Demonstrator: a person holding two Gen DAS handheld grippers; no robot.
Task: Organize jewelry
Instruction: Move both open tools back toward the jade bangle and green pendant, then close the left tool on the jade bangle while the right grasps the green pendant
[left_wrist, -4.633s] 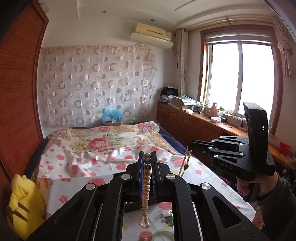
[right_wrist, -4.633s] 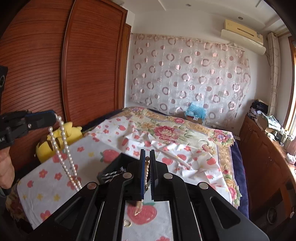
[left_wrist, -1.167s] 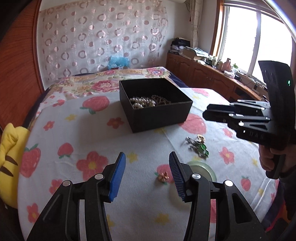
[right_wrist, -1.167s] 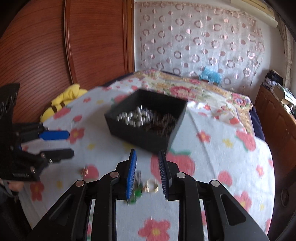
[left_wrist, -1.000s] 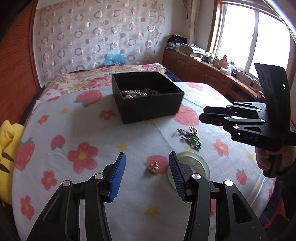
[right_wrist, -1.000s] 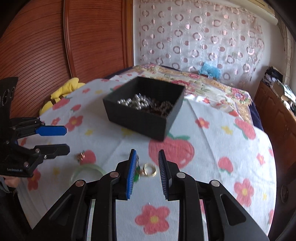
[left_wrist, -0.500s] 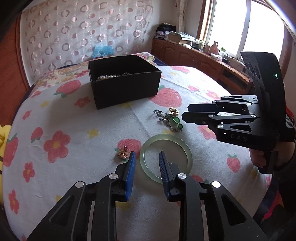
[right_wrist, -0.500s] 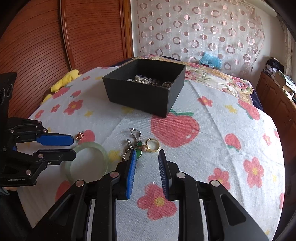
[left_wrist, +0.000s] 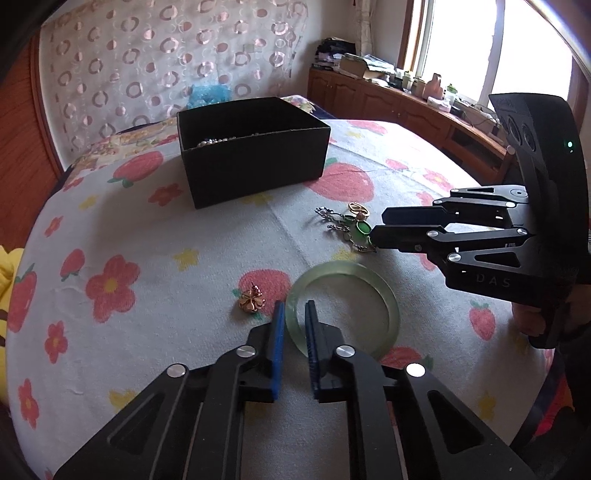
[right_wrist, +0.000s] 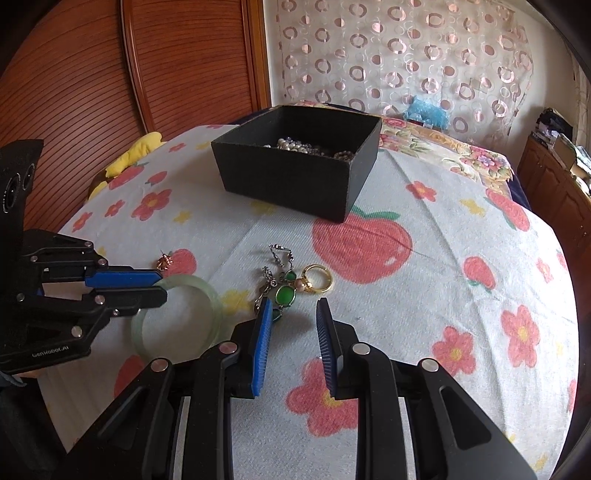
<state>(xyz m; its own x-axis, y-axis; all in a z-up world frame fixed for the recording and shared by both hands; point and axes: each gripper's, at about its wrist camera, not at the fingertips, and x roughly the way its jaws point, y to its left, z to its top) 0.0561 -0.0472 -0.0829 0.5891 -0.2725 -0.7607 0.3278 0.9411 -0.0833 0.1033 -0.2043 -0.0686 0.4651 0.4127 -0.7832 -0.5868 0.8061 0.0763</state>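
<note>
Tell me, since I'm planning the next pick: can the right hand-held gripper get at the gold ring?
Probably yes. The right hand-held gripper is open, the gold ring lies just ahead of it, nothing covers it, though the green-stone necklace touches it.

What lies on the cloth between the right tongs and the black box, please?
In the right wrist view, the green-stone necklace and gold ring lie between the right tongs and the black box.
</note>
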